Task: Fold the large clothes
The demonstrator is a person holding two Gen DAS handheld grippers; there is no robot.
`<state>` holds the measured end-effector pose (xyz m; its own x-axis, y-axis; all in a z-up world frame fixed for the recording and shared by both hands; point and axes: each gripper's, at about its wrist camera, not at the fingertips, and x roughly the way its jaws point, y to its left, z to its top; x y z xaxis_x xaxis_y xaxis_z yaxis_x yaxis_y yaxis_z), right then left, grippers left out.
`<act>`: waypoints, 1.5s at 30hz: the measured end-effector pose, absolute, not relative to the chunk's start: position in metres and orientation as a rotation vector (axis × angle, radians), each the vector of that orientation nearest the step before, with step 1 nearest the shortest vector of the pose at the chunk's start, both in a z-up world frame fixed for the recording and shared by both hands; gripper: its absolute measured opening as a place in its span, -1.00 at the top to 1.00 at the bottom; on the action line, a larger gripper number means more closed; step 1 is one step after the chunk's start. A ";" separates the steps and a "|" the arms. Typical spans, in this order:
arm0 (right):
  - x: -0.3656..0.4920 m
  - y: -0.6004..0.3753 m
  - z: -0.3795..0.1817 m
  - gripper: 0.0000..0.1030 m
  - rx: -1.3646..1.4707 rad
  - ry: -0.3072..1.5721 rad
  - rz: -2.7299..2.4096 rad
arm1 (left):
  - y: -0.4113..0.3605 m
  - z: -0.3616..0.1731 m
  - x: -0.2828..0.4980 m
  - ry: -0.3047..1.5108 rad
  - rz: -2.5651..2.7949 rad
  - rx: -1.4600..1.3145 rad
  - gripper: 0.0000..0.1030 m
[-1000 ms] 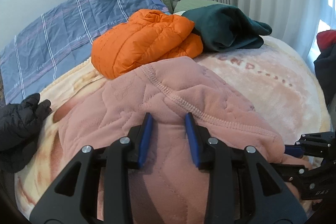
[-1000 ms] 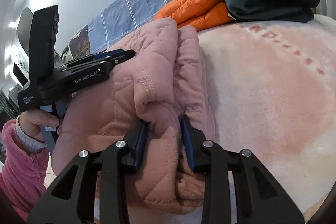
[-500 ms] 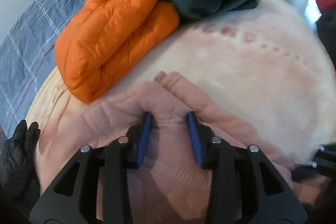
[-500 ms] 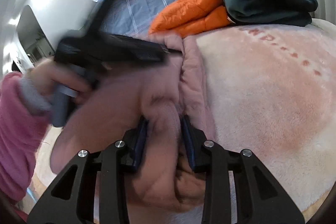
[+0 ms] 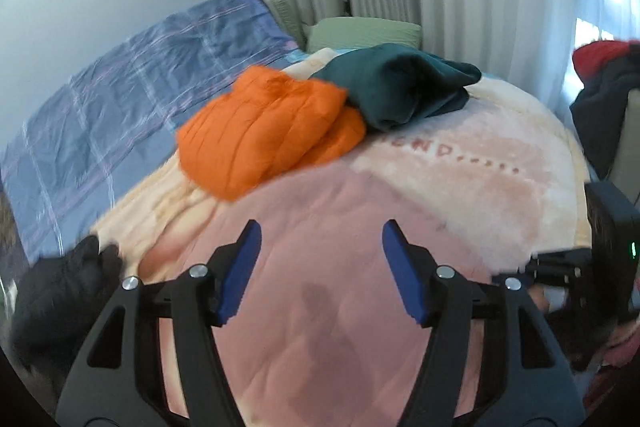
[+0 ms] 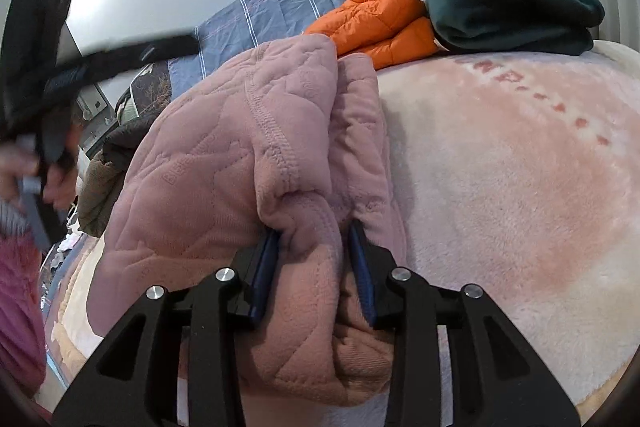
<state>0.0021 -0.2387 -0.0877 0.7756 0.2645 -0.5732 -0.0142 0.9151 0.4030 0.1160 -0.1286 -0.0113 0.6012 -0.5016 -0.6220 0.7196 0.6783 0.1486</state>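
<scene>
Only rightward: right tongs point(image 6: 314, 267) clamping pink garment point(image 6: 240, 163); left tongs point(image 5: 320, 271), just opening, empty.

Orange jacket point(image 5: 272, 131) ahead; blanket point(image 5: 480, 195) rightward

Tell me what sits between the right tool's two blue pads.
A bunched fold of the pink quilted garment fills the gap of the right tool, pressed by both pads. This shows in the right wrist view.
</scene>
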 end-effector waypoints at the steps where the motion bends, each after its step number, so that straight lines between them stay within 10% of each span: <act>1: 0.003 -0.239 -0.088 0.31 0.394 0.670 0.156 | -0.121 -0.023 0.120 0.618 -0.721 0.389 -0.25; 29: 0.002 -0.236 -0.087 0.21 0.377 0.667 0.171 | -0.038 -0.093 0.008 0.696 -0.620 0.277 -0.47; 45: -0.026 -0.268 -0.079 -0.48 0.517 0.693 0.214 | -0.076 -0.073 0.039 0.570 -0.580 0.352 -0.48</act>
<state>-0.0258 -0.2676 -0.0785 0.7540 0.3541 -0.5533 -0.0191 0.8538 0.5203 0.0394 -0.0756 -0.0730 0.6907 -0.4130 -0.5936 0.6010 0.7844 0.1535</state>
